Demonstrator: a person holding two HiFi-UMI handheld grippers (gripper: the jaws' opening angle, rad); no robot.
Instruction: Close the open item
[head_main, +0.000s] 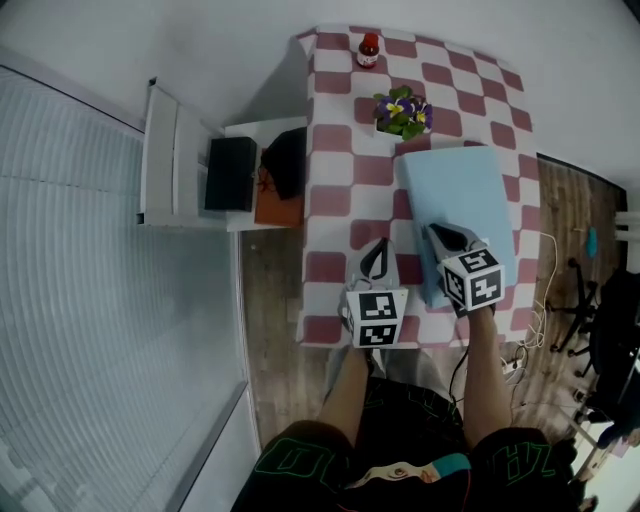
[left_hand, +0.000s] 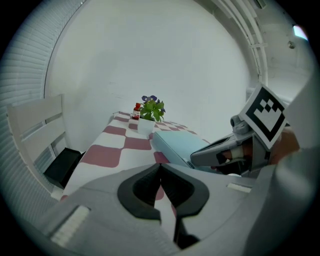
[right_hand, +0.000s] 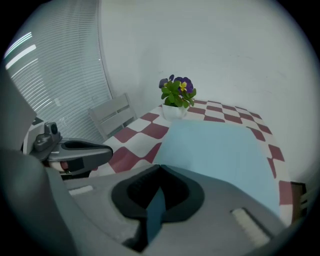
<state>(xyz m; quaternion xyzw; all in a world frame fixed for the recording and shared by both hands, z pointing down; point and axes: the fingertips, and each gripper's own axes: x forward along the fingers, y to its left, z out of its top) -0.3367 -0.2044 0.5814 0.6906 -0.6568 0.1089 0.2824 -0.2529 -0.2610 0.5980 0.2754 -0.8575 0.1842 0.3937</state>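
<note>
A light blue laptop (head_main: 462, 205) lies flat on the checked table with its lid down; the left gripper view shows its thin side edge (left_hand: 180, 150). My right gripper (head_main: 434, 234) hovers over the laptop's near left corner with its jaws shut and nothing between them (right_hand: 160, 169). My left gripper (head_main: 378, 246) is just left of the laptop above the cloth, also shut and empty (left_hand: 160, 167). Each gripper shows in the other's view, the right one (left_hand: 220, 155) and the left one (right_hand: 85, 150).
The red-and-white checked table (head_main: 335, 190) also carries a potted flower (head_main: 403, 112) beyond the laptop and a small red bottle (head_main: 369, 49) at the far edge. A white chair (head_main: 172, 160) with a black bag (head_main: 230, 173) stands left of the table. Cables lie on the floor at right.
</note>
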